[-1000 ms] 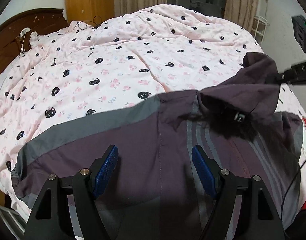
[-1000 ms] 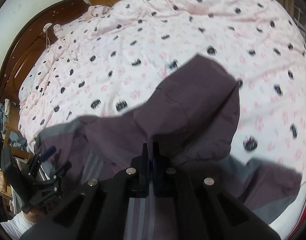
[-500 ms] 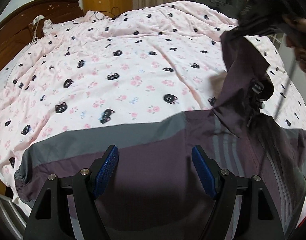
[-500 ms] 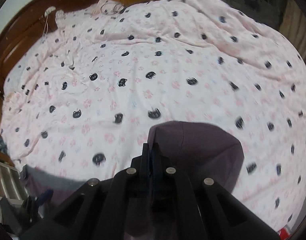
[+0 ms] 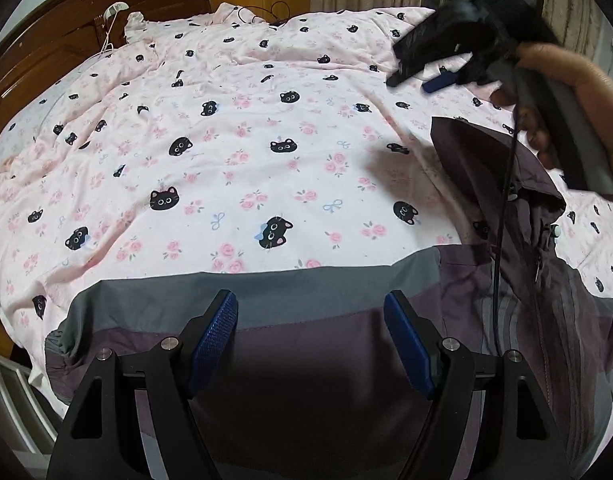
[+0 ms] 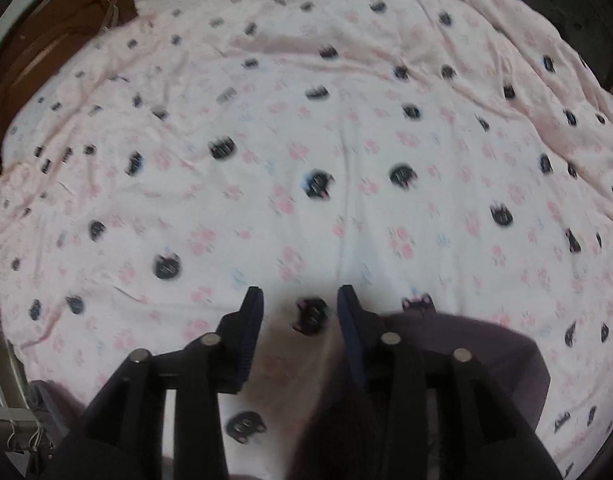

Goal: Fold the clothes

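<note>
I am hovering my left tongs (image 5: 310,340), spread and empty, over the purple jacket (image 5: 346,360), which is lying lengthwise along the near edge of the bed (image 5: 246,160), hood (image 5: 486,168) pointing away. My right tongs (image 6: 300,320) are opening, with nothing between them.

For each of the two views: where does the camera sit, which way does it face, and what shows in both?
Left wrist: behind the open left tool, facing down over the purple jacket; the person's right hand shows.
Right wrist: behind the opening right tool, nothing between its jaws, facing down the bed.
Shared: cat-print quilt, jacket, wooden headboard.
</note>
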`<state>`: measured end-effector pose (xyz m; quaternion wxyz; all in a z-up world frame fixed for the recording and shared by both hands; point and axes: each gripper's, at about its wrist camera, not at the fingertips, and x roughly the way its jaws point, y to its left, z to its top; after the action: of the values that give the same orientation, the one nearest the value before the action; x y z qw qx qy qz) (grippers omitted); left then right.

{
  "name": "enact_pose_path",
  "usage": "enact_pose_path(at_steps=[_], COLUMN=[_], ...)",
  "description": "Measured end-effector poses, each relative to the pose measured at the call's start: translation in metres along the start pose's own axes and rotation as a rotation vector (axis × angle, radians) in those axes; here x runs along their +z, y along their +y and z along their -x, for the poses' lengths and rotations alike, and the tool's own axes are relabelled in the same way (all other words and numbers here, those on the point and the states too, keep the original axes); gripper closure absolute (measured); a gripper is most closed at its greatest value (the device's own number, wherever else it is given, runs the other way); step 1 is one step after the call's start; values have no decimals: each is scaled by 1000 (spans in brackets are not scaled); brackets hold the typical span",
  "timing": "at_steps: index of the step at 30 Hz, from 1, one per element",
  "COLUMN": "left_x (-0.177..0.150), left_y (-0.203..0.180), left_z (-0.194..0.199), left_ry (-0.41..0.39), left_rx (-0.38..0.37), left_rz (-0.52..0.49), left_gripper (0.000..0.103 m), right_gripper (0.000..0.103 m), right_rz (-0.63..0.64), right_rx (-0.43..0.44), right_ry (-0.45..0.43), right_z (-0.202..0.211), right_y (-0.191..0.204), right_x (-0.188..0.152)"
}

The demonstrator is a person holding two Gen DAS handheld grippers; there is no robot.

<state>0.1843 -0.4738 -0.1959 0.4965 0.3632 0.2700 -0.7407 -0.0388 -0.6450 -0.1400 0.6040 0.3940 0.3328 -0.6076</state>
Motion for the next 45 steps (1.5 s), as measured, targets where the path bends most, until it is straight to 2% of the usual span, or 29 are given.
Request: enact_pose_path(at_steps=[1, 7, 11, 14, 16, 22, 26, 29, 37, 41, 45], left_x=[1, 13, 29, 44, 54, 79, 79, 75, 73, 71, 75], left_y=[-1, -14, -35, -59, -74, -122, -149, -151, -128, -120, -107], left_z=[0, 3, 5, 2, 0, -12, -40, -57, -79, -82, -88], left_ry=[-6, -57, -104, -135, -151, -179, -147, -105, -15, -2, 14], left_rx=[-2, -58, -112, -149, -169, -220, -132, -89, -72, -70, -31], left_rz=[-5, -29, -55, -91, -107, -168, -273, -292, -226, -215, -173], left_gripper=[31, 31, 31, 31, 31, 31, 31, 31, 31, 29, 29], right_gripper=[46, 41, 35, 34, 33, 32, 28, 28, 28, 28, 30], right_rz=[8, 32, -16, -22, -41, -114, -136, -121, -87, -85, -106], right_rx=[11, 1, -36, -129, -180, -197, -187, -200, -248, -267, -317], right_ry=[-34, -197, -239, -232, -208, -163, -158, -146, -110, -114, -115], right_z=[10, 94, 133, 142, 138, 114, 96, 78, 46, 42, 41], right_y=[1, -32, -81, -111, -130, -163, -168, -162, -149, -151, -161], right_x=[2, -22, -69, -112, -140, -184, -193, -193, -198, -197, -194])
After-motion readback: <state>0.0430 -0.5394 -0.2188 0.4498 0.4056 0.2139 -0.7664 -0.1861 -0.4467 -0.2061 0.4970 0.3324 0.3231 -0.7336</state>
